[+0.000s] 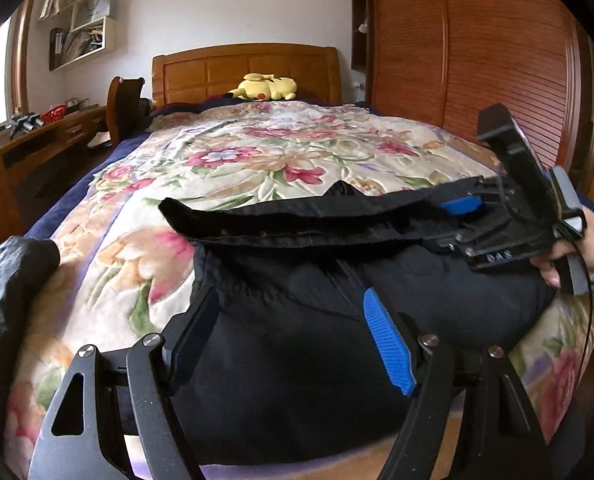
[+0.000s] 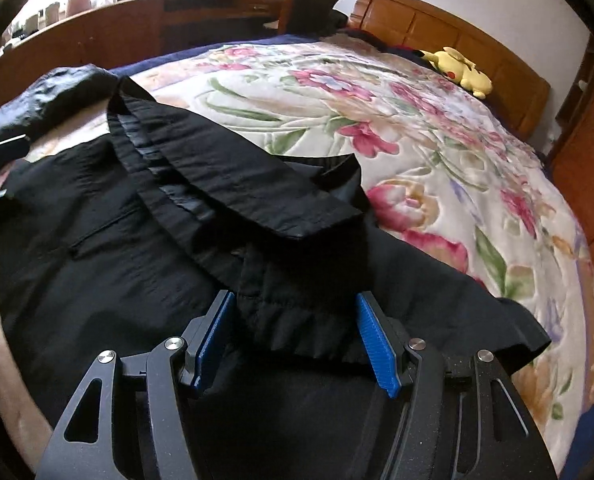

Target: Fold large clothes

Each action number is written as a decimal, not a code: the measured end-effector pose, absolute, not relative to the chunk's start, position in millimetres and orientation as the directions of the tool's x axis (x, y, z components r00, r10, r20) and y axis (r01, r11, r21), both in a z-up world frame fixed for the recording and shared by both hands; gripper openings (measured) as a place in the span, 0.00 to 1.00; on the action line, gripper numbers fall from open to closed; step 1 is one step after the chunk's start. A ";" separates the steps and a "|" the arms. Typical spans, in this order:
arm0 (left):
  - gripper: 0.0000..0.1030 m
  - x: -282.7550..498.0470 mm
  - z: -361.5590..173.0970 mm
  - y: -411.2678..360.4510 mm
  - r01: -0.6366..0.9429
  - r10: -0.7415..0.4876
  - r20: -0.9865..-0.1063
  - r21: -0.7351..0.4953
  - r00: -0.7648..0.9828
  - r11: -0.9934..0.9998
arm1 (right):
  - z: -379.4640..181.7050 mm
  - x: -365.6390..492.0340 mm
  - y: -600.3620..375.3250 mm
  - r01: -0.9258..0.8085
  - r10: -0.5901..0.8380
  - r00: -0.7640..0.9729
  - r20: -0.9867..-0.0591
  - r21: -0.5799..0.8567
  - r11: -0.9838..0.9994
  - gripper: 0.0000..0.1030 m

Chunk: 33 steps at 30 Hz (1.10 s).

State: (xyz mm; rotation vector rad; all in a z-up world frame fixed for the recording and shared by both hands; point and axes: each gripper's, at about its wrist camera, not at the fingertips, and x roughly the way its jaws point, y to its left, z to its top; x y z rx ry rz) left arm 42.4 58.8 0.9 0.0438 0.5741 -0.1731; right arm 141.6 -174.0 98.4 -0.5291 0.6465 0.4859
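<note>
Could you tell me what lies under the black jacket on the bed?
The black jacket lies on a floral quilt, which shows around it on the far and right sides. A dark blue cover edges the quilt. What lies directly beneath the jacket is covered.

Matt black cloth jacket [image 2: 145, 216] on a quilted floral bedspread [image 2: 437, 140]; glossy wooden headboard [image 1: 245, 70].

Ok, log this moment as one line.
garment: black jacket on floral quilt | left gripper: open | right gripper: open over sleeve cuff
</note>
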 end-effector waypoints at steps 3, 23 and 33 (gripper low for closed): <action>0.74 43.5 -1.2 56.4 0.183 -0.156 -0.542 -0.005 0.826 0.983 | 97.4 152.7 -165.6 -0.559 0.223 0.713 -0.665 -0.347 0.753 0.33; 0.74 45.7 -3.5 61.4 0.189 -0.182 -0.542 -0.044 0.820 0.981 | 149.5 210.4 -177.6 -0.256 0.096 0.893 -0.441 -0.318 0.913 0.59; 0.74 44.5 -5.1 56.9 0.187 -0.169 -0.541 -0.022 0.824 0.982 | 98.2 259.9 -262.1 -0.178 0.005 0.755 -0.656 -0.197 0.964 0.59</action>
